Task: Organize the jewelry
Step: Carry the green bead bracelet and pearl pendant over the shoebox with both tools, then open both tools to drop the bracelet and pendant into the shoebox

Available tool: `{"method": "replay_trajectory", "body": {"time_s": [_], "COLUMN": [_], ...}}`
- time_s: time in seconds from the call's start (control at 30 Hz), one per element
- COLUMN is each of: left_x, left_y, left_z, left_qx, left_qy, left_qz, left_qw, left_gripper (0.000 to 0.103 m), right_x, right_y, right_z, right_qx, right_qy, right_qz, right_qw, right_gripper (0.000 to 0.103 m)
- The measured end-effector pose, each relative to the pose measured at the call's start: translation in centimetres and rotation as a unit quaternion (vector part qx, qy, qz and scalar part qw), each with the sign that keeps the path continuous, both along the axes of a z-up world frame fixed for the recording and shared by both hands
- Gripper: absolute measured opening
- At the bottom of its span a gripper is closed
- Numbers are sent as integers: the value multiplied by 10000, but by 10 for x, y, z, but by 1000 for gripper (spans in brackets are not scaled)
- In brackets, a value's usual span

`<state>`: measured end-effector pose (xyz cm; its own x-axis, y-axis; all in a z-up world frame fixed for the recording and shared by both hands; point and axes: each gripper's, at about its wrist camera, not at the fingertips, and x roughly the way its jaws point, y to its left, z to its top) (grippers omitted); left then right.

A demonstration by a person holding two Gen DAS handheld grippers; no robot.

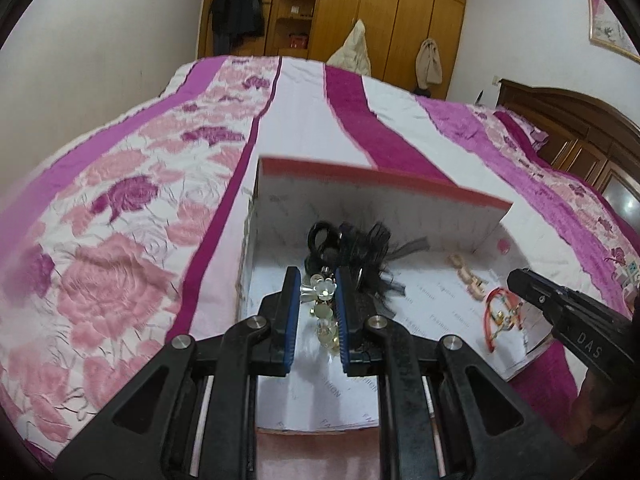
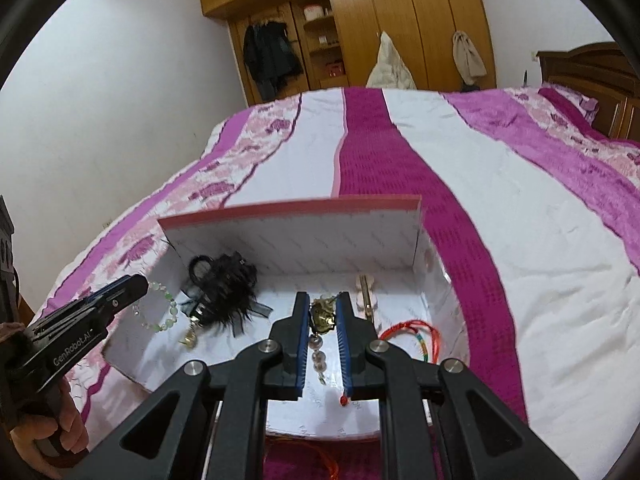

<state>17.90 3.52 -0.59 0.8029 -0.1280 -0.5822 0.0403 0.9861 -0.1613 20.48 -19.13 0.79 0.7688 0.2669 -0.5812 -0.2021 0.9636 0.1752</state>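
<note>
One open white cardboard box with a pink rim [image 2: 288, 210] sits on one pink-and-white floral bedspread [image 2: 500, 208]. Inside it, count one black feathery hair clip [image 2: 224, 292], one pale pink barrette with a gold bar [image 2: 366, 290] and one red cord bracelet [image 2: 416, 330]. Add one green-and-clear bead bracelet [image 2: 162, 304] and one gold pendant on a pearl string [image 2: 322, 316]. Two black grippers with blue pads: the left gripper [image 1: 318, 300] and the right gripper [image 2: 323, 320].

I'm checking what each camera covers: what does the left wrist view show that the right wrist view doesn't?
Only the left wrist view: the flower-bead piece in the left gripper, close up.
Only the right wrist view: the gold-and-pearl piece in the right gripper, and the hand holding the left gripper.
Both: the box, black hair accessory, red cord bracelet, bedspread.
</note>
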Motion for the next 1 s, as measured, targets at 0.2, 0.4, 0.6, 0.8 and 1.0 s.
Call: {"method": "replay_trajectory", "body": {"time_s": [0.2, 0.4, 0.6, 0.8, 1.0], "left_x": [3, 6, 4, -12, -29], "left_y": [-1, -1, -3, -5, 0], "left_z": [-12, -14, -9, 11, 34], "left_qx": [22, 21, -53, -17, -80], "left_qy": [204, 283, 335, 137, 53], "left_qz": [14, 19, -104, -165, -145], "left_qw": [9998, 9996, 9994, 9998, 9998], "left_gripper": [9, 11, 32, 38, 38], "right_x": [8, 10, 6, -7, -28], "right_y": [1, 0, -4, -9, -13], "right_z": [-17, -23, -18, 3, 27], "right_qx": [-35, 11, 230, 274, 271], "right_qy": [228, 365, 346, 181, -2], "right_qz": [-29, -60, -99, -88, -102], "right_qw": [9997, 9993, 9991, 9994, 9996], "right_gripper": [15, 16, 35, 36, 36]}}
